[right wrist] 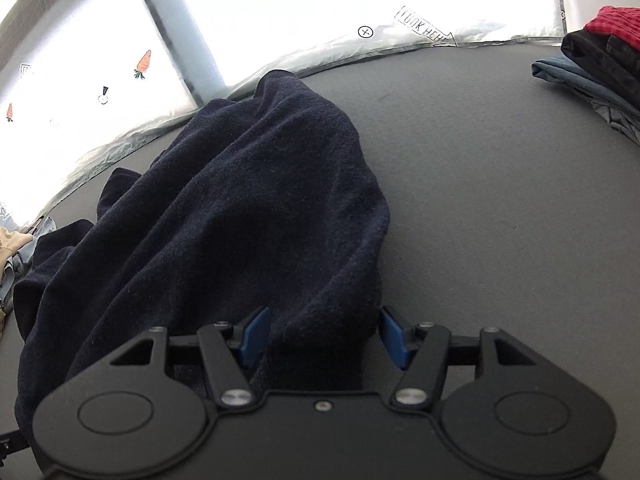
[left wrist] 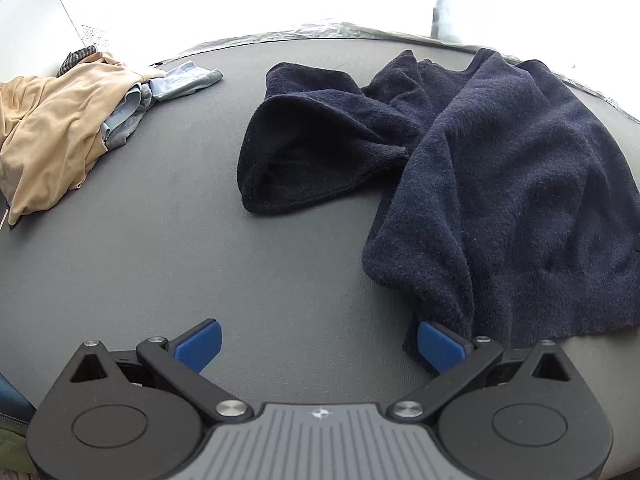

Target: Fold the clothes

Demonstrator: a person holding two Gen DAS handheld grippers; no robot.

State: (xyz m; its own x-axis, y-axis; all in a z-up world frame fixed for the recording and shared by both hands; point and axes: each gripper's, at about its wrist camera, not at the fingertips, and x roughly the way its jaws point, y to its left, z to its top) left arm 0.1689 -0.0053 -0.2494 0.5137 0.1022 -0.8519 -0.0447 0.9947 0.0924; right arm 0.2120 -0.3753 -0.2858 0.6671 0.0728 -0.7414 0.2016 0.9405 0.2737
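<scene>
Sprawling across the grey table, the dark navy knitted sweater runs between the right gripper's parted blue pads, while the left gripper gapes wide beside its hem.

Two grippers are seen, one at the bottom of each view. The left gripper is made of black plastic with two round discs at its lower corners. A grey ribbed plate with a small star mark is set in the bottom middle. Blue ridged pads are fitted on the finger ends. Silver round screws are seen at the joints. Triangle holes are cut in the outer black parts. The right gripper is built the same way, but its middle plate is plain black with one small screw.
</scene>
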